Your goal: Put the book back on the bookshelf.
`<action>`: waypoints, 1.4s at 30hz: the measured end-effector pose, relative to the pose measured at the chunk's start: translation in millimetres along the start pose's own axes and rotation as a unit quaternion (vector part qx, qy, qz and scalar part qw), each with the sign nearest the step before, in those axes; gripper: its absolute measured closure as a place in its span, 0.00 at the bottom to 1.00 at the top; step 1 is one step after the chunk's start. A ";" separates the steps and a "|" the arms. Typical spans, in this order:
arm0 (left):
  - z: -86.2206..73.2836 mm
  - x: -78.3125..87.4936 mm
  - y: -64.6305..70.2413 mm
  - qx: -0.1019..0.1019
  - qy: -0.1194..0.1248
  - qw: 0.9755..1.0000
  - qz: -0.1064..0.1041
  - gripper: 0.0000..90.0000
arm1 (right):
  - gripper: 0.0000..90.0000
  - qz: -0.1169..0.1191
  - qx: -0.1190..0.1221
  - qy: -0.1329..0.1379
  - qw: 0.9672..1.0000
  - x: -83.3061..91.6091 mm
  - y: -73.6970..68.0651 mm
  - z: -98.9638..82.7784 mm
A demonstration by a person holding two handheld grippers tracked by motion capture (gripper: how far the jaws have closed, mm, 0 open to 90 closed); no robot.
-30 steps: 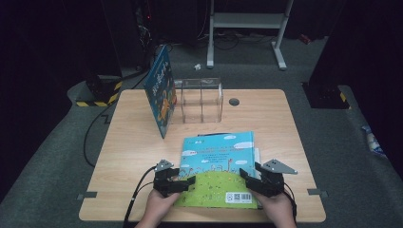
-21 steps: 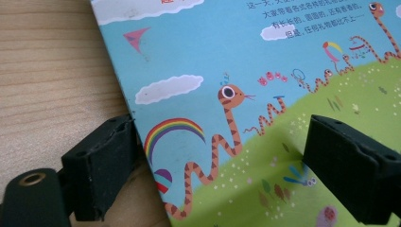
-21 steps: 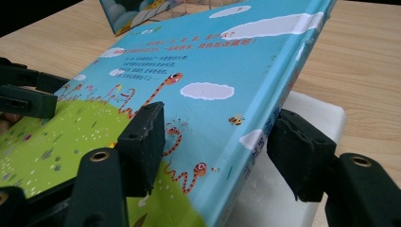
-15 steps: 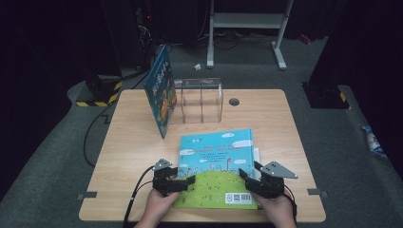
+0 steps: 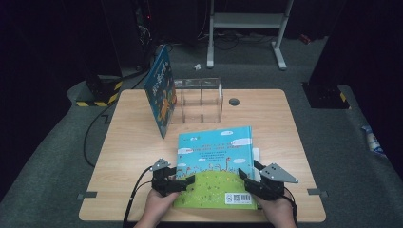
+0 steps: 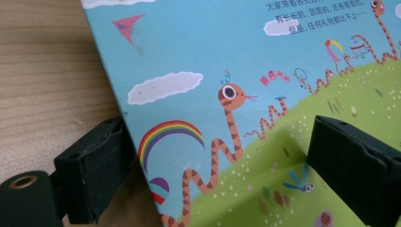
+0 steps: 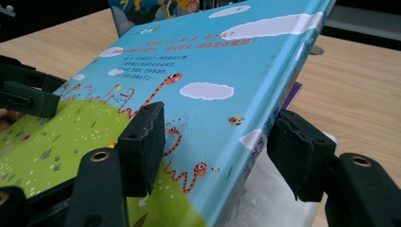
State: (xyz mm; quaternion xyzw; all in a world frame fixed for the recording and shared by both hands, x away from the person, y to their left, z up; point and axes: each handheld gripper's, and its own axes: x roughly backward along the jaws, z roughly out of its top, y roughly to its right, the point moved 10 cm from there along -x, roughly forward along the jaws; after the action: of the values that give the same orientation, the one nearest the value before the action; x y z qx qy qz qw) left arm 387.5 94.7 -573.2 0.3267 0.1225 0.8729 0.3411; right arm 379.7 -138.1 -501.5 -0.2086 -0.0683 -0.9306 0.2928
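Book (image 5: 215, 166) placement is what the coming move turns on: the picture book is seen in the lower middle of the high view, near the front edge of the worktop (image 5: 133, 142), with a claw at each of its lower corners. Its long axis is judged to run from the lower edge of the frame toward the upper edge, and its barcode end points toward the person. The left claw (image 5: 183, 180) is set at the book's lower left edge; its jaws have just been opening, and in the left gripper view one jaw is seen on the wood side of the edge and the other over the cover, so the edge lies between them, while a press on the cover cannot be made out. The right claw (image 5: 247, 175) is set at the lower right edge, its jaws straddling that thick edge, which is raised over something white (image 7: 274, 198); whether it is clamped cannot be told. Both claws lie about equally near. A clear divider rack (image 5: 197, 99) and an upright book (image 5: 160, 90) stand well apart, in the upper middle.
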 end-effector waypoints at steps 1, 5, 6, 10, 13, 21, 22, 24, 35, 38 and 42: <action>0.5 0.8 0.2 0.001 0.001 1.000 0.002 0.09 | 0.42 0.000 0.003 0.003 1.000 0.1 0.0 0.7; 4.2 6.4 1.5 -0.005 0.005 1.000 0.007 0.10 | 0.42 0.000 0.011 0.014 1.000 2.0 -2.5 5.6; 5.6 8.2 0.8 -0.011 0.006 1.000 0.010 0.11 | 0.43 -0.001 0.012 0.017 1.000 2.7 -3.7 8.3; 16.0 20.9 -0.6 -0.025 0.034 0.999 0.035 0.18 | 0.47 -0.006 0.013 0.030 0.999 2.1 -5.1 19.9; 24.3 33.4 -4.0 -0.036 0.054 0.996 0.053 0.25 | 0.49 -0.012 0.020 0.037 0.999 -1.2 -7.4 30.4; 59.5 79.0 -0.2 -0.111 0.177 0.968 0.139 0.54 | 0.60 -0.036 0.048 0.103 0.993 4.8 -17.2 71.1; 61.0 81.8 1.3 -0.120 0.189 0.964 0.146 0.55 | 0.62 -0.037 0.044 0.111 0.992 6.5 -18.1 74.9; 62.6 85.2 3.3 -0.126 0.210 0.957 0.155 0.55 | 0.59 -0.039 0.050 0.125 0.990 8.1 -20.0 80.2; 65.0 85.7 11.5 -0.147 0.269 0.940 0.149 0.56 | 0.59 -0.042 0.040 0.140 0.988 14.5 -18.2 78.0; 66.9 82.8 11.4 -0.148 0.273 0.939 0.146 0.56 | 0.59 -0.047 0.044 0.144 0.987 14.8 -16.4 77.7; 68.9 78.4 10.3 -0.144 0.273 0.940 0.141 0.57 | 0.59 -0.050 0.033 0.140 0.988 14.2 -13.0 79.6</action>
State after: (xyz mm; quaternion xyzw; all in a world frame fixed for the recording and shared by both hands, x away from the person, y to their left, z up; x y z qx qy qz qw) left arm 383.8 139.4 -478.4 0.0367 0.0363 0.9761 0.2110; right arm 389.4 -115.0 -423.5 -0.0624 -0.0679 -0.9614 0.2593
